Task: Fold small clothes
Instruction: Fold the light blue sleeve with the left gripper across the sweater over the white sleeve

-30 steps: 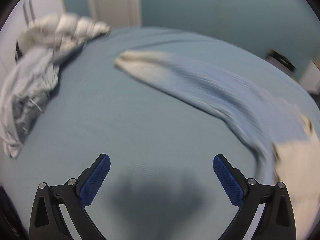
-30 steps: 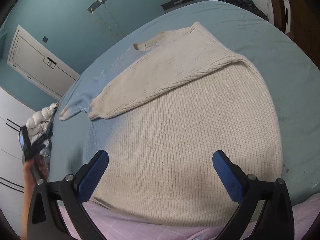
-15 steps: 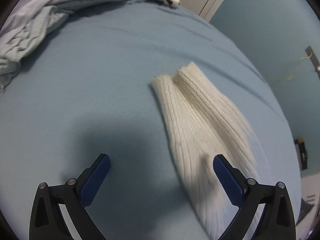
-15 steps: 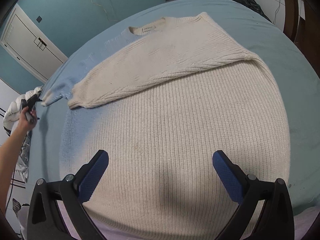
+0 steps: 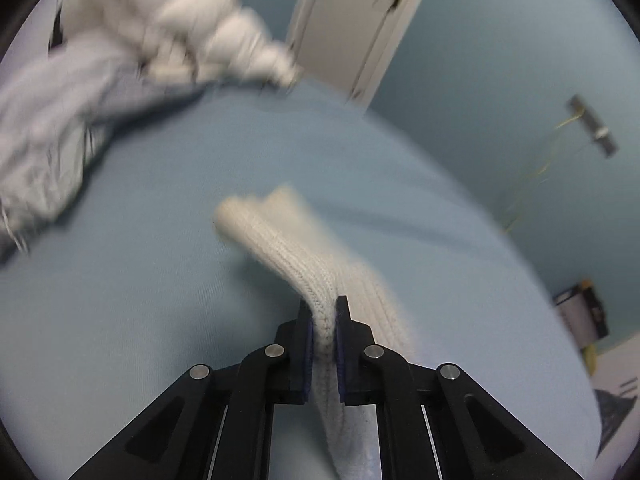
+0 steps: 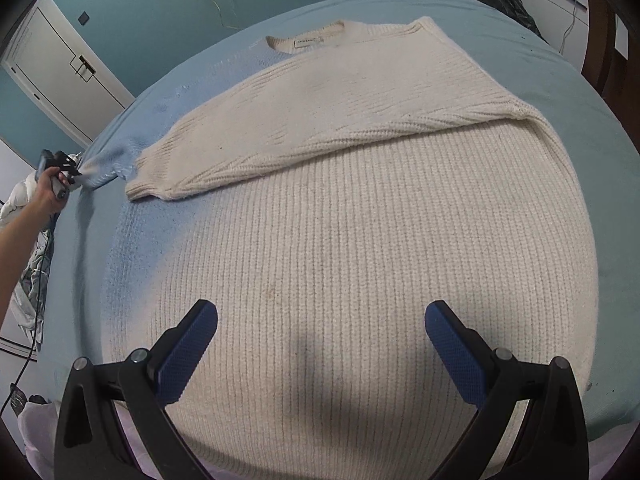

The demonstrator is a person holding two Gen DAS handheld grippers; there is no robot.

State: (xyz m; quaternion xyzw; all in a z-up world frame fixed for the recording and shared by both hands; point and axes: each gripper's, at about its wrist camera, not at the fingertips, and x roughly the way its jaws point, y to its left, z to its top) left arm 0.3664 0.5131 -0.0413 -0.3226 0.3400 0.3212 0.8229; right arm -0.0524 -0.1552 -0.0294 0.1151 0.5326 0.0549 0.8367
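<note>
Left hand-held gripper (image 5: 323, 312) pinches the sweater sleeve (image 5: 280, 236); right hand-held gripper (image 6: 321, 322) gapes.

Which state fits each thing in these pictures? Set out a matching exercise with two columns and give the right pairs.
Things:
1. left gripper
2. right gripper
3. folded sleeve
4. bedsheet

States:
A. lies across the sweater's chest
B. shut on the other sleeve's cuff
C. light blue, under the sweater
D. fingers wide apart above the sweater body

Pairs: 1-B, 2-D, 3-A, 4-C
</note>
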